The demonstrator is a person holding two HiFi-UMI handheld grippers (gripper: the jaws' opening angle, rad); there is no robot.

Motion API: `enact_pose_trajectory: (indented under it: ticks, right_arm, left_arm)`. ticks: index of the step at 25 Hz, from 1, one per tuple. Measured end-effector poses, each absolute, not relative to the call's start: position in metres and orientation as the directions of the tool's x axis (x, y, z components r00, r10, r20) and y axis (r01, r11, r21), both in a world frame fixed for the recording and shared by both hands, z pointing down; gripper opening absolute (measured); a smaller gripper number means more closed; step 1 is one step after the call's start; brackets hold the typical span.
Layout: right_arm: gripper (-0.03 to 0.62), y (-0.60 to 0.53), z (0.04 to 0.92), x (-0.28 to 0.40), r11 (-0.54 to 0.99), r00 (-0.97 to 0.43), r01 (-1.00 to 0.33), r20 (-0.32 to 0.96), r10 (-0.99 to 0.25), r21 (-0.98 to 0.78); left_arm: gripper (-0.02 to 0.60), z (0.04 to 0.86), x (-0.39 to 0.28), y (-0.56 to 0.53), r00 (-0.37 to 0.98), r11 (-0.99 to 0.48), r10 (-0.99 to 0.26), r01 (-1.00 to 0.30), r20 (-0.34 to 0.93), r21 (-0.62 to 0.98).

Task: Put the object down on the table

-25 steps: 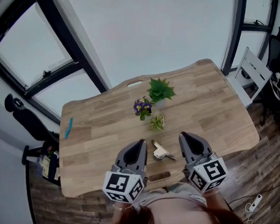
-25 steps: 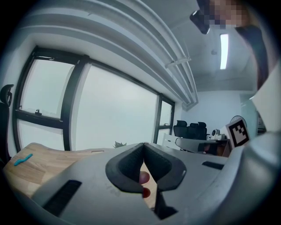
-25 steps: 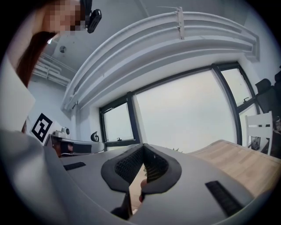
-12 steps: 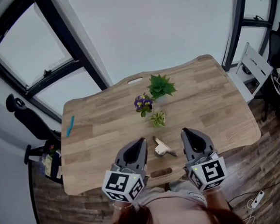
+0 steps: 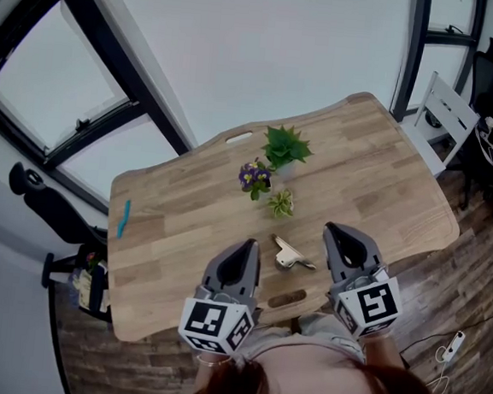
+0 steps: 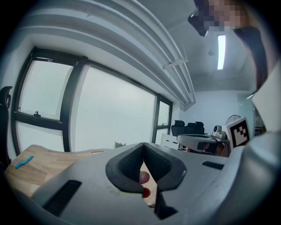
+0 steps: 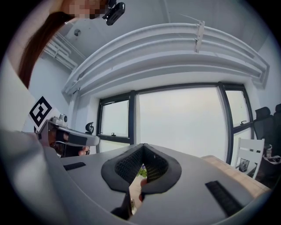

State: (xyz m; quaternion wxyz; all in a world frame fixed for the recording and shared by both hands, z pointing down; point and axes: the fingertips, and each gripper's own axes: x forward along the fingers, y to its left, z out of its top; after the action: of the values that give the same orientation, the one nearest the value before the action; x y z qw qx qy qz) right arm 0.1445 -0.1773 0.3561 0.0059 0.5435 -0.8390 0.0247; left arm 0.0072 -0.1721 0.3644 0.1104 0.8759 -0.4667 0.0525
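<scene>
A small beige and metal object (image 5: 288, 256) lies flat on the wooden table (image 5: 385, 187), near its front edge. Neither gripper touches it. My left gripper (image 5: 243, 252) hangs above the table's front edge, just left of the object, its jaws shut with nothing between them. My right gripper (image 5: 337, 237) is held just right of the object, also shut and empty. In the left gripper view the left gripper (image 6: 143, 147) has its tips pressed together, with a fingertip showing behind the pads. The right gripper (image 7: 142, 149) looks the same in its own view.
Three small potted plants stand mid-table: a green one (image 5: 285, 148), a purple-flowered one (image 5: 253, 177) and a pale one (image 5: 280, 203). A blue item (image 5: 123, 220) lies at the table's left edge. A white chair (image 5: 442, 115) stands on the right, a black chair (image 5: 44, 204) on the left.
Both grippers stay shut and almost still above the front edge. The object lies in the same spot on the table. Only the head view has shifted slightly.
</scene>
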Motion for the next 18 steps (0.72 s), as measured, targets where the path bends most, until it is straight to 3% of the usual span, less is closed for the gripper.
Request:
enact_pose_trajectory:
  ticks: [18]
  right_arm:
    - [0.000, -0.1695, 0.3473, 0.1406, 0.394, -0.395, -0.918, 0.021, -0.918, -0.039]
  left_arm:
    - [0.003, 0.3660, -0.0014, -0.1674, 0.575, -0.555, -0.794, -0.818, 0.200, 0.148]
